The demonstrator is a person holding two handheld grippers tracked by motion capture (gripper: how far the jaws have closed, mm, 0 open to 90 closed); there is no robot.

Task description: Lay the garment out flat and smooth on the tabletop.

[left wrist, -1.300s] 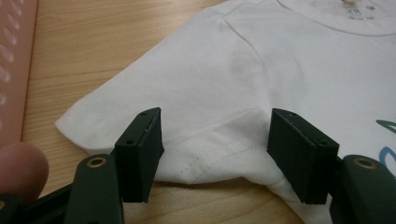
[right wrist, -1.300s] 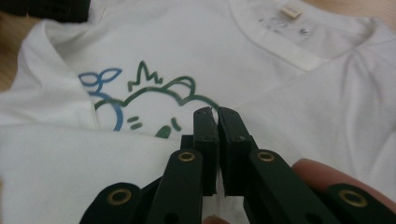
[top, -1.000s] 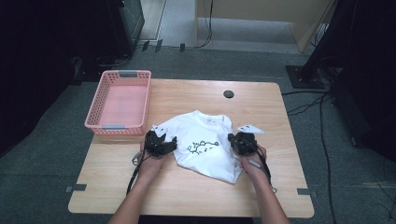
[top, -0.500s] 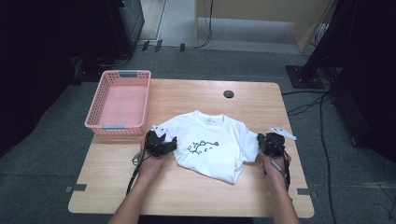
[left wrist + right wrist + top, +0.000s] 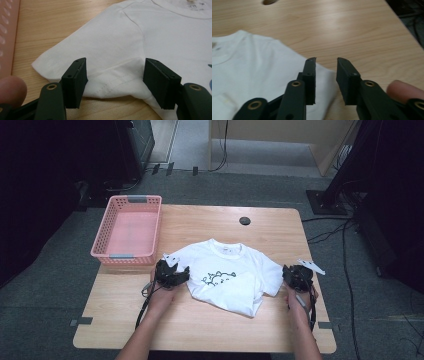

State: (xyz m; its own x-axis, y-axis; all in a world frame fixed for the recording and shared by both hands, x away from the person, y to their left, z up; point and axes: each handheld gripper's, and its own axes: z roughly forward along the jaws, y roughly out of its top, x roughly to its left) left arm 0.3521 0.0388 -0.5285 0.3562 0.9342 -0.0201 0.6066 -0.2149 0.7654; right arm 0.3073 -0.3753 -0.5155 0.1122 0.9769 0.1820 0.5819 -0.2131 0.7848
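On the wooden worktop (image 5: 210, 325), starting at the left, a pink basket (image 5: 127, 227) stands near the far edge. Just right of it the left gripper (image 5: 172, 275) rests at the left sleeve of a white T-shirt (image 5: 225, 275). Its fingers (image 5: 75, 80) stand wide apart on either side of a bunched fold of sleeve hem, not pressing on it. The shirt lies face up at mid-table, collar away from the person, with a small dark line drawing on the chest. Its lower part is folded up over the front and the cloth is lightly creased. At the right sleeve's edge the right gripper (image 5: 298, 276) has just been opening. Its fingers (image 5: 309, 80) now show a narrow gap with only the sleeve's border beneath, nothing clamped.
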